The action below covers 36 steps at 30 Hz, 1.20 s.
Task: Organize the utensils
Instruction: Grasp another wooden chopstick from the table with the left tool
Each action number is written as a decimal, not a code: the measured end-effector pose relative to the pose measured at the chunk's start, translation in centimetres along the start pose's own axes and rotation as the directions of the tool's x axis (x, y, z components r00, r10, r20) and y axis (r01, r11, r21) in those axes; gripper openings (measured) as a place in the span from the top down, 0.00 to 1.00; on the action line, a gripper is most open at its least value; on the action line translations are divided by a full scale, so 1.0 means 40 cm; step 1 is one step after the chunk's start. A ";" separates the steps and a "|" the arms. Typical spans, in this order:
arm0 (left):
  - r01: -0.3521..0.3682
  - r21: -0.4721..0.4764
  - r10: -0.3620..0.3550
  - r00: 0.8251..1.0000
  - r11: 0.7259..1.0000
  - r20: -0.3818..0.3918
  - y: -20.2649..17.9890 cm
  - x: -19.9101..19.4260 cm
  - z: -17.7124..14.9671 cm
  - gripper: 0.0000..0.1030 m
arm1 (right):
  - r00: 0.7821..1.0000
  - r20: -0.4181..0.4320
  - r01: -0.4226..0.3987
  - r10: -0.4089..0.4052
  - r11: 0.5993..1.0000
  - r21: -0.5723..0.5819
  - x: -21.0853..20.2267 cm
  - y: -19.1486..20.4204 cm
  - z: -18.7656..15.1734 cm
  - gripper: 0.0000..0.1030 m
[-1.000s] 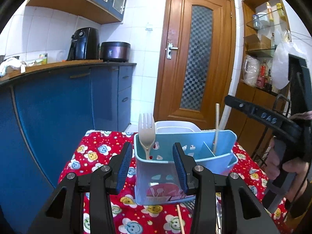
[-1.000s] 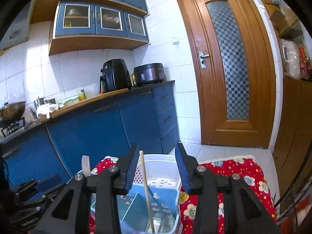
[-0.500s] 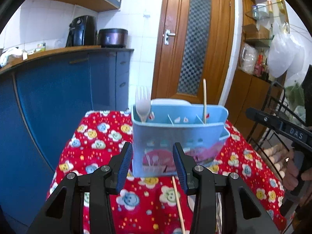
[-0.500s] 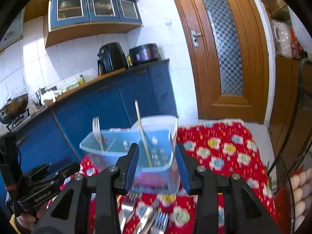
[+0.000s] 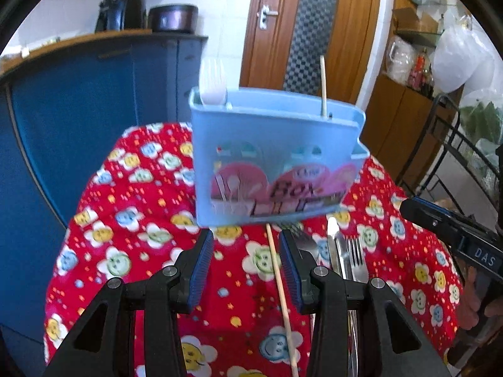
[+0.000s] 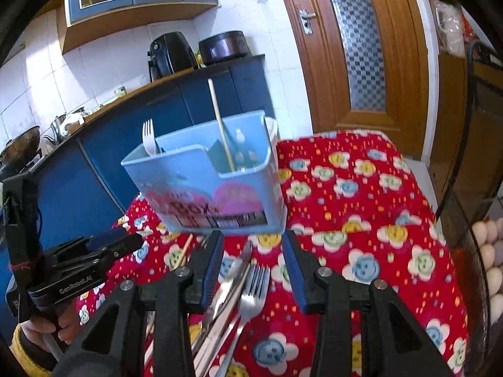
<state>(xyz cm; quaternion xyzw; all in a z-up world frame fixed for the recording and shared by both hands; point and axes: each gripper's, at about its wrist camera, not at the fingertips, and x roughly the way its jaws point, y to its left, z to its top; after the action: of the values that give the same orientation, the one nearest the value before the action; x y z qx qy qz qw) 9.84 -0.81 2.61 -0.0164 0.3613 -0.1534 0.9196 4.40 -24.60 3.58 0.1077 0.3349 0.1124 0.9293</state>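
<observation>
A light blue utensil holder (image 5: 273,163) stands on the red flowered tablecloth (image 5: 132,220). A pale fork (image 5: 213,84) and a wooden chopstick (image 5: 323,84) stand upright in it. On the cloth in front of it lie a loose chopstick (image 5: 279,286) and a bunch of metal forks and a knife (image 5: 342,254). My left gripper (image 5: 245,242) is open just above the cloth, the loose chopstick lying beneath it by its right finger. My right gripper (image 6: 253,242) is open over a metal fork (image 6: 254,286) and a knife (image 6: 232,279), short of the holder (image 6: 204,185).
Blue kitchen cabinets (image 5: 78,110) run along the left and a wooden door (image 5: 311,31) stands behind. A black wire rack with eggs (image 6: 490,251) sits at the right table edge. The left gripper (image 6: 132,243) shows low on the left in the right wrist view.
Both grippers have sunk, tipped downward and drawn back from the holder. The loose utensils on the cloth have come into view beneath them. Jaw widths look the same.
</observation>
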 end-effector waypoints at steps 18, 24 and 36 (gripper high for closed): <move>0.010 0.028 -0.006 0.988 1.000 -0.157 -0.037 0.119 -0.030 0.57 | 0.996 -0.088 0.006 0.005 0.992 0.122 0.017 -0.072 -0.073 0.60; 0.016 0.051 -0.005 0.981 0.999 -0.195 -0.052 0.149 -0.025 0.75 | 0.996 -0.090 -0.003 0.016 0.989 0.145 0.020 -0.086 -0.083 0.60; 0.024 -0.013 -0.026 0.982 1.000 -0.186 -0.021 0.156 -0.016 0.96 | 0.995 -0.097 -0.011 0.026 0.989 0.150 0.027 -0.089 -0.089 0.60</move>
<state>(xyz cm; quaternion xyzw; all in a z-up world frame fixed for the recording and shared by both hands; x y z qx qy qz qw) 13.50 -3.41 -1.85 -0.0116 0.4461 -0.1638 0.8798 3.37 -27.22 -0.73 0.1745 0.3870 0.1008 0.8998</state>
